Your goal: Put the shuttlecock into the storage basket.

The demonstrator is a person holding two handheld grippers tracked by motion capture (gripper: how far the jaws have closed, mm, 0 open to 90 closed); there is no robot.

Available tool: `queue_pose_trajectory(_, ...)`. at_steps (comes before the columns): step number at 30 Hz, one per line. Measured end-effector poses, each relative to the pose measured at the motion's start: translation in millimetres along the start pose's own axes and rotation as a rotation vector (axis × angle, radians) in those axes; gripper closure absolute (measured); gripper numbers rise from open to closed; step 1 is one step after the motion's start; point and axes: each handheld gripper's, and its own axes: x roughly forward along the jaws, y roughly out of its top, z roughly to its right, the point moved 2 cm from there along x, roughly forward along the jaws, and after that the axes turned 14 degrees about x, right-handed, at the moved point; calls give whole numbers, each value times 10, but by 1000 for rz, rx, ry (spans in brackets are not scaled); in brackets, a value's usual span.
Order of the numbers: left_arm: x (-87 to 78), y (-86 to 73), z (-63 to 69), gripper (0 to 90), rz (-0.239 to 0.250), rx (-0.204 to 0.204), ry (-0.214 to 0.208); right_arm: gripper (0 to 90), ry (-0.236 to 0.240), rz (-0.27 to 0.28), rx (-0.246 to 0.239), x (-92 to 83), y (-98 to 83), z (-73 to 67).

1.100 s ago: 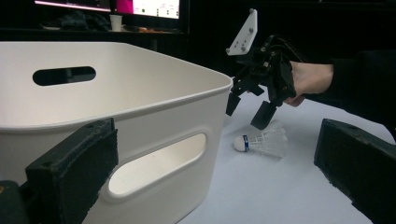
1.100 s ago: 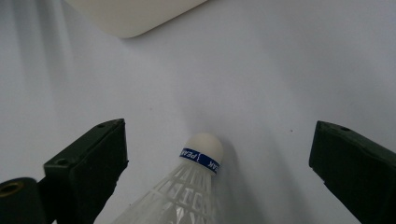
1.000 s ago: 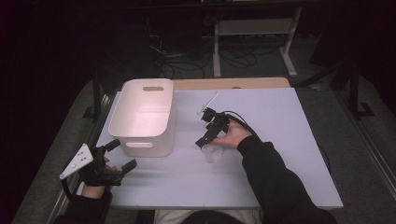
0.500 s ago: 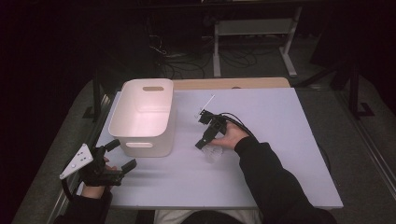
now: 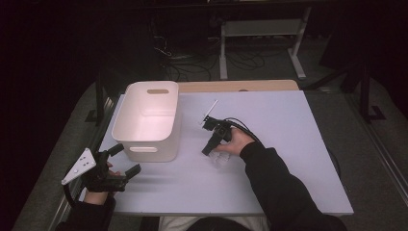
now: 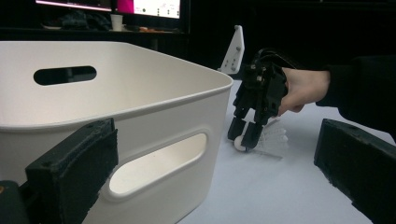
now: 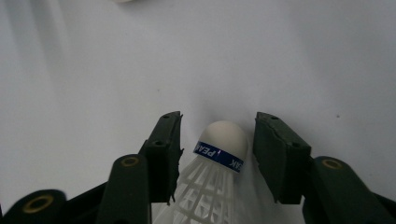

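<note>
Since a second ago the right gripper [image 5: 208,148] has tipped a little further down toward the table, its jaw tips now lower over the shuttlecock [image 5: 220,159]; the left gripper [image 5: 126,160] and the bin have kept their places.

In the right gripper view the two black jaws stand part-way open on either side of the shuttlecock [image 7: 218,154], whose white cork head with its blue band sits in the gap between them. A thin strip of space shows on each side of the cork, so the jaws flank it without visibly pinching it. The white mesh skirt runs back toward the camera. In the left gripper view the right gripper [image 6: 246,136] points steeply down, its tips at the cork, with the shuttlecock [image 6: 268,140] lying on its side on the white table [image 5: 288,125].

The left gripper [image 6: 210,172] is held wide open with nothing between its jaws, near the front left corner of the table, just beside the near end of the white bin [image 5: 150,120]. The bin stands upright, left of the shuttlecock and apart from it.
</note>
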Motion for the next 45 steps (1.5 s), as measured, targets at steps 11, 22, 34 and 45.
queue_pose_trajectory(11, -1, 0, 0, 0, 0, 0, 0, 630, -13, -26, 34, 31, 0, -6)
queue_pose_trajectory(22, 0, 0, -1, 0, 0, -1, -1, 633, -14, -15, 52, -33, -2, 19)
queue_pose_trajectory(34, 0, 0, -2, 0, -1, -1, -1, 634, -23, 26, 49, -181, 11, 20)
queue_pose_trajectory(45, 0, -1, -2, 0, -1, -1, -1, 634, -33, 52, 32, -311, 53, -38)
